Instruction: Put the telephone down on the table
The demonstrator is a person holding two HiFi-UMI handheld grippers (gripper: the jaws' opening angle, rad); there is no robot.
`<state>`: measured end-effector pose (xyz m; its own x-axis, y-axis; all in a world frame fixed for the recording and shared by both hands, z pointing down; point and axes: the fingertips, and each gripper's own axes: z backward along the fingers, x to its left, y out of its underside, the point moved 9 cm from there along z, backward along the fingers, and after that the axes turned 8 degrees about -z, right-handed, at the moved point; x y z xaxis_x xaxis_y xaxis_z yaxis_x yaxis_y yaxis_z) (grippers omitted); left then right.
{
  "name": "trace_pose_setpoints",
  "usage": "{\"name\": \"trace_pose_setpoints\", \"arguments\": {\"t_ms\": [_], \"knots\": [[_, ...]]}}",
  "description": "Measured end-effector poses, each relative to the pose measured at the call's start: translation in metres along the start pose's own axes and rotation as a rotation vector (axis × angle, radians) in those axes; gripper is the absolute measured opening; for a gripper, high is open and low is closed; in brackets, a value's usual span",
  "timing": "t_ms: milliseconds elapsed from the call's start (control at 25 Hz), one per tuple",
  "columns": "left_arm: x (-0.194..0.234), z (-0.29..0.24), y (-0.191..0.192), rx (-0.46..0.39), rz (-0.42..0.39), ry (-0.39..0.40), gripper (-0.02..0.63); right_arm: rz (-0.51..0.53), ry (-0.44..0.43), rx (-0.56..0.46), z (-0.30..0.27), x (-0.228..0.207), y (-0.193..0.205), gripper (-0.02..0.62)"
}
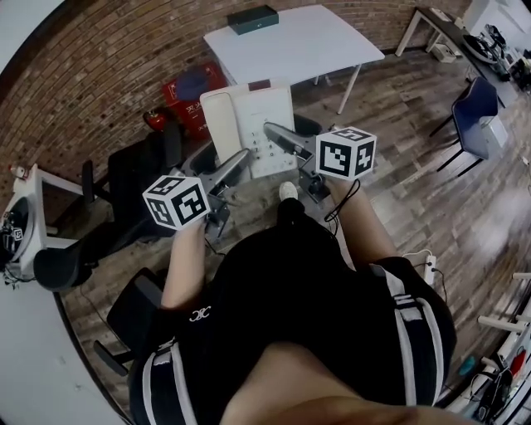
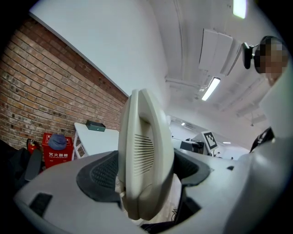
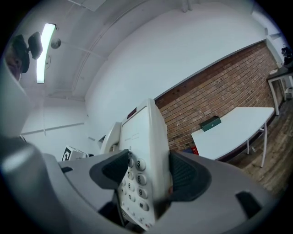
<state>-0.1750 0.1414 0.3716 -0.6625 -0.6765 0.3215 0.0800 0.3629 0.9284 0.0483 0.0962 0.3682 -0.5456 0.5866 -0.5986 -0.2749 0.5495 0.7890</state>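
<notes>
Left gripper (image 2: 145, 171): its fingers (image 2: 98, 173) are clamped on the handset (image 2: 145, 151), one pad on each side. Right gripper (image 3: 147, 176): fingers (image 3: 187, 176) are tight on the edge of the telephone (image 1: 259, 124), one pad over the number keys. So the telephone hangs in the air between the two, keypad facing the person, above the wooden floor (image 1: 398, 166) and short of the white bench (image 1: 307, 46). A dark green box (image 1: 253, 18) sits at the bench's far edge. A red box (image 1: 192, 90) is by the brick wall, with a black chair (image 1: 133, 178) to the left and a blue chair (image 1: 477, 108) to the right
</notes>
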Motion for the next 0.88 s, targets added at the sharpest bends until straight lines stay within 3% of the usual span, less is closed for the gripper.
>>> {"name": "trace_pose_setpoints", "arguments": {"t_ms": [880], "knots": [[0.114,-0.2,-0.074,0.07,0.122,-0.084,0.365,-0.091,-0.027,0.122,-0.1,-0.189,-0.145,0.239]]}}
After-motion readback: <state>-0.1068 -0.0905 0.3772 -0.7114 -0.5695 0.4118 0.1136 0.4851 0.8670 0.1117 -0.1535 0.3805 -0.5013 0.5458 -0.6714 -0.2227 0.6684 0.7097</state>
